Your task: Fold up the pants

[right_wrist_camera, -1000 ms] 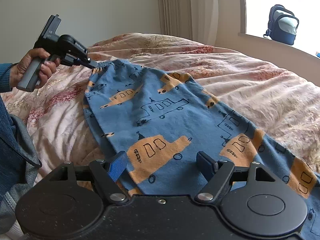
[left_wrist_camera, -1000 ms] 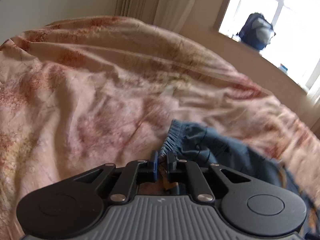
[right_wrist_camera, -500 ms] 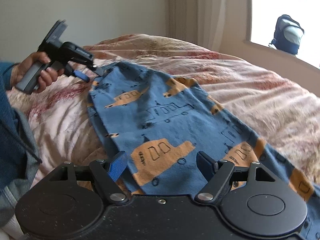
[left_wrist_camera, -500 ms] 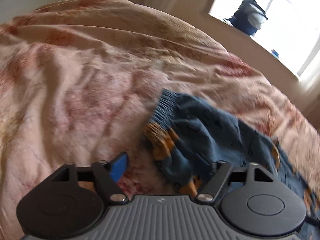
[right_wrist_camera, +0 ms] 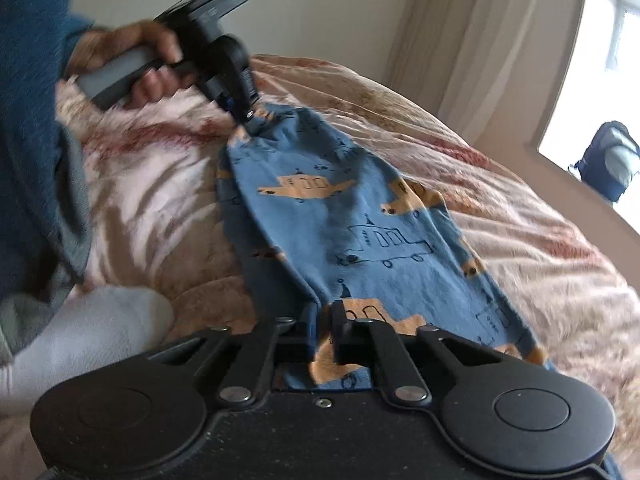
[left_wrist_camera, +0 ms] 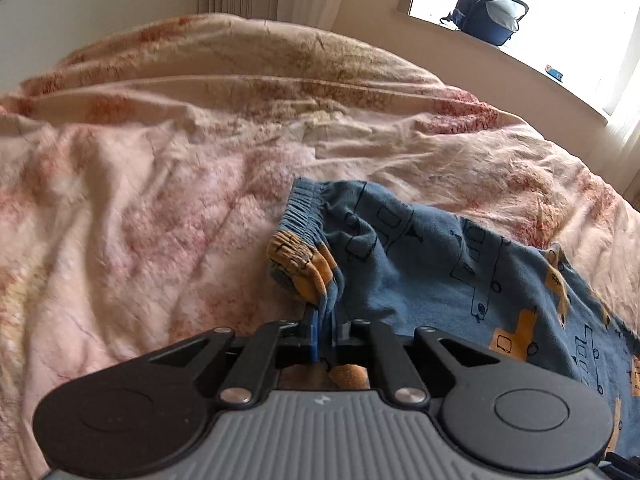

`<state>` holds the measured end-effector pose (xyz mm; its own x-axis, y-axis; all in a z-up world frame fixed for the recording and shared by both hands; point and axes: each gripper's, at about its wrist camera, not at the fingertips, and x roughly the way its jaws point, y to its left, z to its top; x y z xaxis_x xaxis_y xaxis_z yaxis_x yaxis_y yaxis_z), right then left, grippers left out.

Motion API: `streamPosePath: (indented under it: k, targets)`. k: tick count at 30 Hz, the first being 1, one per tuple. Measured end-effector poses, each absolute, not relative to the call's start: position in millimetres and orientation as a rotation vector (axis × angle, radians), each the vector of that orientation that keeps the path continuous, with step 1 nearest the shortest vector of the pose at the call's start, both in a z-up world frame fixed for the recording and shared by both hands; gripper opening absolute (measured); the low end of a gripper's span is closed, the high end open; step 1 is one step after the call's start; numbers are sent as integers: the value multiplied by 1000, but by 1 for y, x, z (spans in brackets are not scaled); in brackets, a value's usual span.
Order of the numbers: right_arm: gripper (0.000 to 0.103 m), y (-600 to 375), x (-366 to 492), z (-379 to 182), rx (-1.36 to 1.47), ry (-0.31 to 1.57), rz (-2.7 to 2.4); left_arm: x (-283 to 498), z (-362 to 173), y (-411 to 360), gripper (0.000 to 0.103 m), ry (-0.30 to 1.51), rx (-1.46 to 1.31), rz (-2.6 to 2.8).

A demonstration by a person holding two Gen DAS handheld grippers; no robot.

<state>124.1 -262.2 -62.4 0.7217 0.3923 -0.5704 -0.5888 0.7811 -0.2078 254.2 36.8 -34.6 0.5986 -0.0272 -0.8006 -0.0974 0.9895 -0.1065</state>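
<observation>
Both my grippers have just closed. Half a second ago the jaws of each stood spread over the cloth; now the left gripper [left_wrist_camera: 325, 334] pinches the gathered waistband of the pants [left_wrist_camera: 440, 264], and the right gripper [right_wrist_camera: 324, 332] pinches the near side edge of the pants [right_wrist_camera: 344, 232] further down, where the fabric folds into a ridge between the jaws. I read that as the end of the re-gripping: with two points held, I judge the next move to be a lift and carry to lay one part over another.

The pants lie lengthwise on the bed [left_wrist_camera: 160, 184], blue with orange vehicle prints, apparently already doubled leg on leg, waistband toward the side of the bed where I stand. In the right wrist view my left hand [right_wrist_camera: 132, 60] holds its gripper [right_wrist_camera: 244, 118] at the waist corner, and the cloth between the two grips looks slightly raised and taut.

Beyond the pants the rumpled bedspread is open toward the far edge and the window side, so there is room to swing the cloth that way. The near edge of the bed is close under both grippers. A backpack [left_wrist_camera: 490, 6] sits on the window sill, well apart.
</observation>
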Motion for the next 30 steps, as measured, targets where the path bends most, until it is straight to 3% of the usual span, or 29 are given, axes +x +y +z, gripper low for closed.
streamPosePath:
  k: [5,7,9,13,15,17,19,22,26,30]
  targets:
    - [1,-263,121,-59,-423,534,588,257,-38,36,7,942,-113,54]
    - [1,-264,122,-62,-410,552,603,257,-44,35,13,952,-103,55]
    - [0,-263,120,-61,-423,550,616,254,-44,36,26,943,-87,67]
    - [0,-262,118,-61,-449,554,613,240,-32,24,33,872,31,84]
    - [3,-264,119,-62,-425,562,618,230,-22,10,54,797,106,52]
    - [9,-267,116,-60,-407,547,625,221,-15,-6,61,723,176,-39]
    - [21,-267,114,-58,-406,529,609,215,-13,-26,62,689,277,-171]
    - [28,-263,114,-58,-409,524,613,219,-21,-57,70,702,395,-335]
    - [28,-258,117,-63,-405,521,606,233,-39,-83,71,785,494,-449]
    - [27,-251,120,-63,-422,495,580,249,-49,-75,73,911,413,-482]
